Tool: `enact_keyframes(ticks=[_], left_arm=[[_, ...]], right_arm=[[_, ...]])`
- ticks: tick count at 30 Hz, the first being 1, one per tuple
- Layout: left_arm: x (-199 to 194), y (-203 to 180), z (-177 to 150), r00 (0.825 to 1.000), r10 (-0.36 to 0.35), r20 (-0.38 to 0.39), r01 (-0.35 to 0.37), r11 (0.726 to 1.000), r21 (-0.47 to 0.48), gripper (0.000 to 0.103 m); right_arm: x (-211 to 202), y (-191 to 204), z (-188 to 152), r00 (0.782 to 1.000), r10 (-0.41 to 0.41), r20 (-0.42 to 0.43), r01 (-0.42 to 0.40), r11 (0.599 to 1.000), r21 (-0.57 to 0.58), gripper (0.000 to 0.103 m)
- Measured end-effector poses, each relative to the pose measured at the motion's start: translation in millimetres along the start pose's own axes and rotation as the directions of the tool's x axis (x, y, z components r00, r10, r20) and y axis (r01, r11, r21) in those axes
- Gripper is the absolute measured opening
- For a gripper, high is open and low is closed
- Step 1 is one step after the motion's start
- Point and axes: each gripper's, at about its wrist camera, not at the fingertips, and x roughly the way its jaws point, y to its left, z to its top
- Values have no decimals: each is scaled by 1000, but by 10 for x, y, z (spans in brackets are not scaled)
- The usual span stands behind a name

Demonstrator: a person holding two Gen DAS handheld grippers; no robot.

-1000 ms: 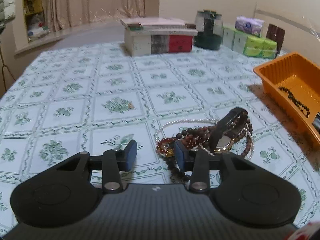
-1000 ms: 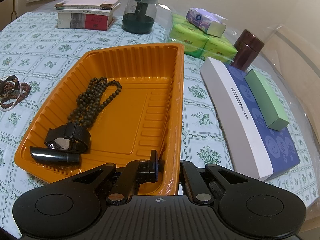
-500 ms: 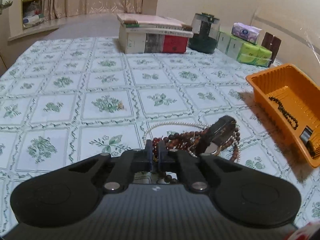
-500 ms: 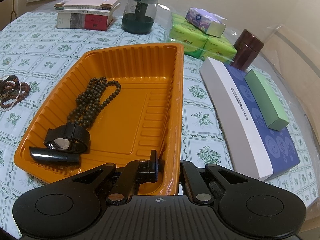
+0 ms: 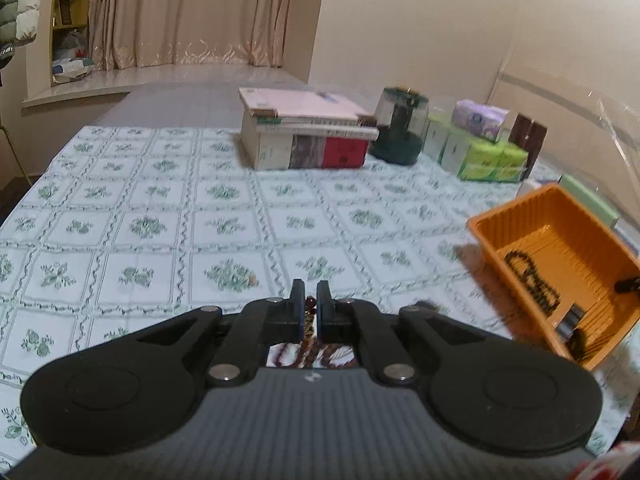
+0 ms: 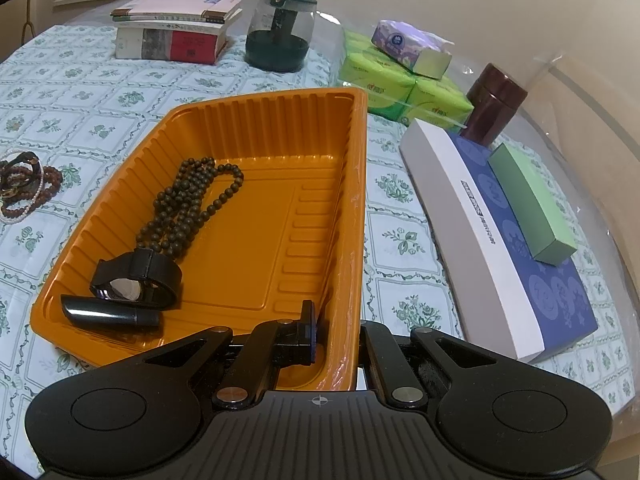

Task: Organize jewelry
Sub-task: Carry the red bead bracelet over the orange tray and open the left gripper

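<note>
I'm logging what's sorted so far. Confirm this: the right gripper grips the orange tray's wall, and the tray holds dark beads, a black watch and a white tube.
One detail is wrong: the tube is black, not white, as the right wrist view shows. The rest stands: the right gripper grips the orange tray by its wall, and the dark beads and black watch lie inside.

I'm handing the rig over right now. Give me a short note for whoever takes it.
Left gripper: shut on a reddish bead strand, raised above the table.
Right gripper: clamped on the orange tray wall, steadying it.
In the tray: dark bead necklace, black watch, black tube.
Left: drop the held strand in the tray, then fetch the remaining pile on the tablecloth.
</note>
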Motion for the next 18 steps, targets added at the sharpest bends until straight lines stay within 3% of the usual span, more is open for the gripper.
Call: enact_keyframes(ticks=[10, 14, 18], left_arm=[[-119, -321, 193, 998, -64, 22, 63, 997, 39, 4], [-78, -626, 212, 990, -141, 12, 140, 988, 63, 4], [36, -1050, 182, 969, -246, -17, 247, 965, 90, 4]], right_arm=[[-12, 7, 3, 1000, 3, 3, -3, 1000, 5, 5], [-5, -8, -6, 1000, 7, 4, -7, 1000, 6, 5], [0, -11, -10, 1000, 8, 5, -9, 1000, 8, 5]])
